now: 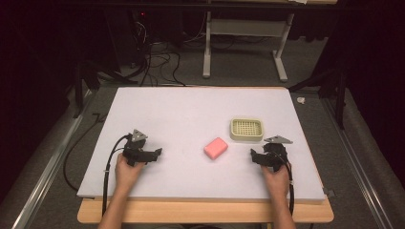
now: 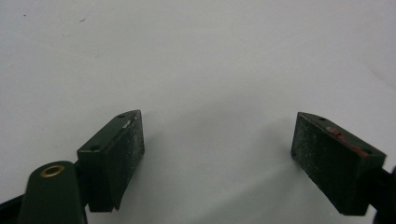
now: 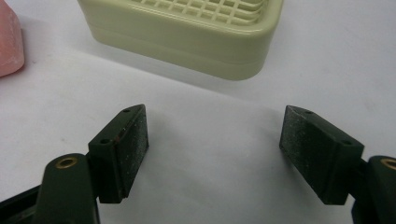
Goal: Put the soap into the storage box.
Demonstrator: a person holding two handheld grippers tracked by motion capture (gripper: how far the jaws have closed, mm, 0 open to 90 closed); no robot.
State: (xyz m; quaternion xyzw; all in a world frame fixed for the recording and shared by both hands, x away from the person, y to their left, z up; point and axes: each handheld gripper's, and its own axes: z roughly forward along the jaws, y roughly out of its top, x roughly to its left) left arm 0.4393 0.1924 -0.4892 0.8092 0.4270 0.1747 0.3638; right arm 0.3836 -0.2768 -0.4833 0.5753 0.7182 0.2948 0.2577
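Both grippers' jaws wide apart w/ nothing btwn: left gripper (image 1: 154, 153) over bare white mat (image 1: 191, 114), right gripper (image 1: 255, 157) near cream grid tray (image 1: 246, 129), pink soap (image 1: 215, 148) btwn them.

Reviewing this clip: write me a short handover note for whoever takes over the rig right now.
Left hand-held gripper: open, holding nothing, resting on the white mat at its left side.
Right hand-held gripper: open, holding nothing, just short of the cream soap dish.
Pink soap bar: lies on the mat between the grippers, beside the dish, apart from it.
Done: nothing visible; the dish's grid is bare.
Left: probably grasp the soap and set it in the dish.
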